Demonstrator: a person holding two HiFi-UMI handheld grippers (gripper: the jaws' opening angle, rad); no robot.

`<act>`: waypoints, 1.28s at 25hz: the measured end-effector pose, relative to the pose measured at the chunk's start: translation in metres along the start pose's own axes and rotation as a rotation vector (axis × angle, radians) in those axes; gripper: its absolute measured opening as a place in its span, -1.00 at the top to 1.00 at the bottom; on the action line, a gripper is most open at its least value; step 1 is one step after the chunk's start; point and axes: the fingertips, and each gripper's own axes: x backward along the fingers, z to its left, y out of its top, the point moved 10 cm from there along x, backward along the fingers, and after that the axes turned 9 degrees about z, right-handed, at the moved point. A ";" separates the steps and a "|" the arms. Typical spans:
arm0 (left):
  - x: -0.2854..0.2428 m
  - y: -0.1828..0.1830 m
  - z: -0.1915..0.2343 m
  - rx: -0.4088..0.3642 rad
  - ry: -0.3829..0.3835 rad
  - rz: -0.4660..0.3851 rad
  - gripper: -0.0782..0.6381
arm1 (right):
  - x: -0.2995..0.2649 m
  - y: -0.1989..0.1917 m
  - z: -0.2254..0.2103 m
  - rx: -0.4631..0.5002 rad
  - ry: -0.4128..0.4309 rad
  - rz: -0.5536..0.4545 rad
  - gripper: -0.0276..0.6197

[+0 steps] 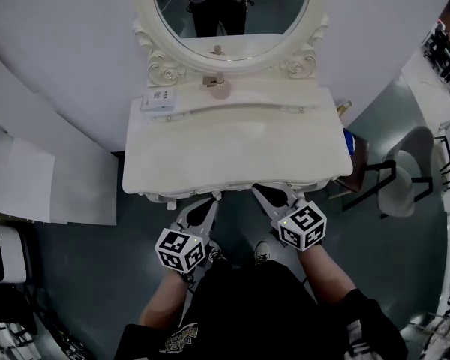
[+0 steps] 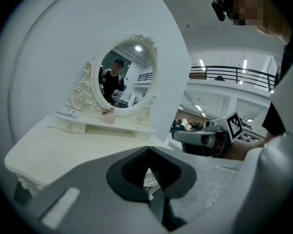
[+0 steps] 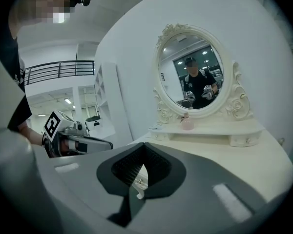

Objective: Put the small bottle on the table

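A small pink bottle (image 1: 220, 88) stands on the raised shelf under the oval mirror (image 1: 232, 13) of a white dressing table (image 1: 232, 156). It also shows in the left gripper view (image 2: 109, 117) and the right gripper view (image 3: 187, 123). Both grippers are at the table's front edge, far from the bottle. My left gripper (image 1: 202, 210) (image 2: 147, 150) has its jaws together with nothing between them. To its right, my right gripper (image 1: 274, 198) (image 3: 144, 145) is shut and empty too. Each gripper shows in the other's view, pointing toward the table.
A flat white box (image 1: 159, 100) lies on the shelf's left end. A curved white wall backs the table. A grey chair (image 1: 405, 186) stands on the floor at the right, and white panels (image 1: 45, 186) stand at the left.
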 end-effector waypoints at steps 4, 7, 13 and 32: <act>-0.003 -0.004 -0.030 -0.021 0.032 -0.007 0.78 | 0.022 -0.008 -0.007 -0.004 0.041 -0.017 0.84; -0.001 -0.005 -0.052 -0.032 0.060 -0.028 0.78 | 0.036 -0.011 -0.009 0.005 0.076 -0.026 0.84; 0.000 -0.018 -0.083 -0.005 0.109 -0.056 0.78 | 0.056 -0.015 -0.007 0.049 0.140 -0.026 0.84; -0.029 -0.039 -0.143 0.001 0.134 -0.018 0.78 | 0.097 -0.045 -0.036 0.056 0.195 -0.018 0.84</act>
